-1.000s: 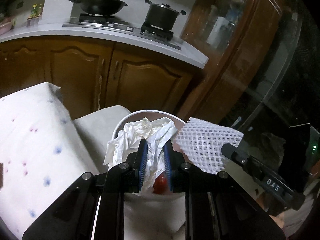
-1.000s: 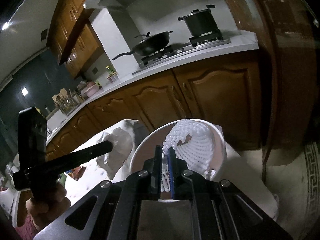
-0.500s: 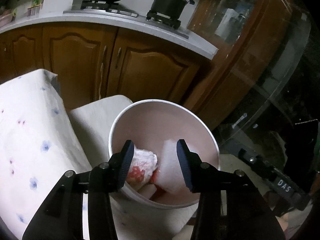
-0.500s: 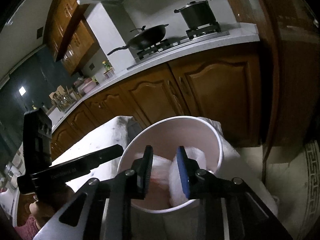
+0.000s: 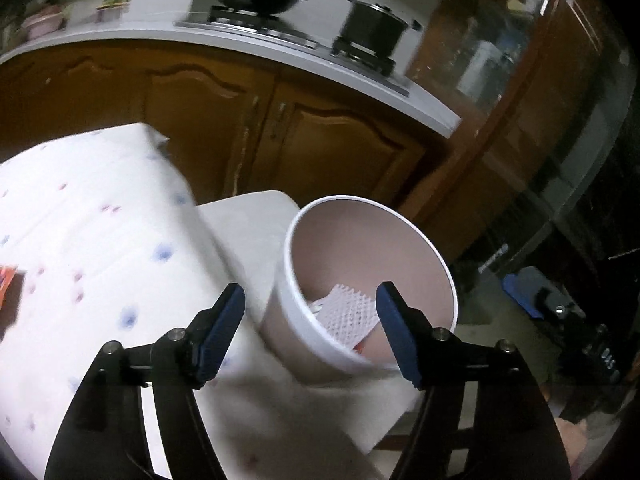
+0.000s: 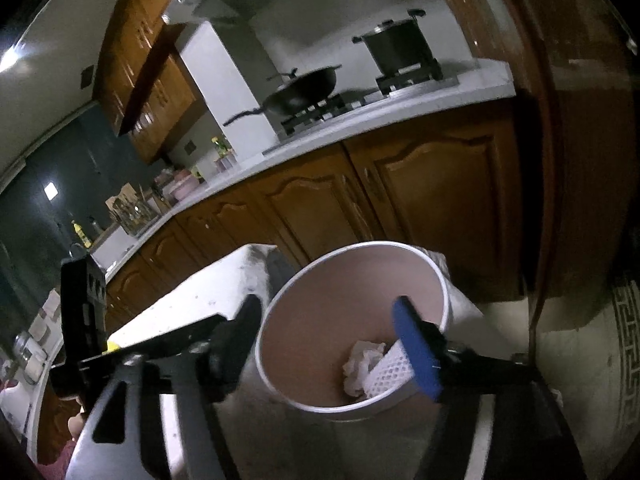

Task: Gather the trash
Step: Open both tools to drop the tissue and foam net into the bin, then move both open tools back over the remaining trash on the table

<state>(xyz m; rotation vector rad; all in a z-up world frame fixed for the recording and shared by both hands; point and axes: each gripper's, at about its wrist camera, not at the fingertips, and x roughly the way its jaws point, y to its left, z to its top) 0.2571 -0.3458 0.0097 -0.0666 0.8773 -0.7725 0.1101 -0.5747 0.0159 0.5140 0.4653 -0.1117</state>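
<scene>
left wrist view shows the left gripper point(image 5: 310, 322) and the right gripper point(image 6: 332, 344) both spread and empty, jaws just opened, so the foam net point(image 5: 348, 314) and crumpled tissue point(image 6: 362, 364) now lie in the white bin point(image 5: 360, 202), beyond the tablecloth's point(image 5: 80, 220) corner.

Both wrist cameras look steeply down, close, into the same white bin point(image 5: 362, 354), stove counter point(image 6: 360, 118) behind.
</scene>
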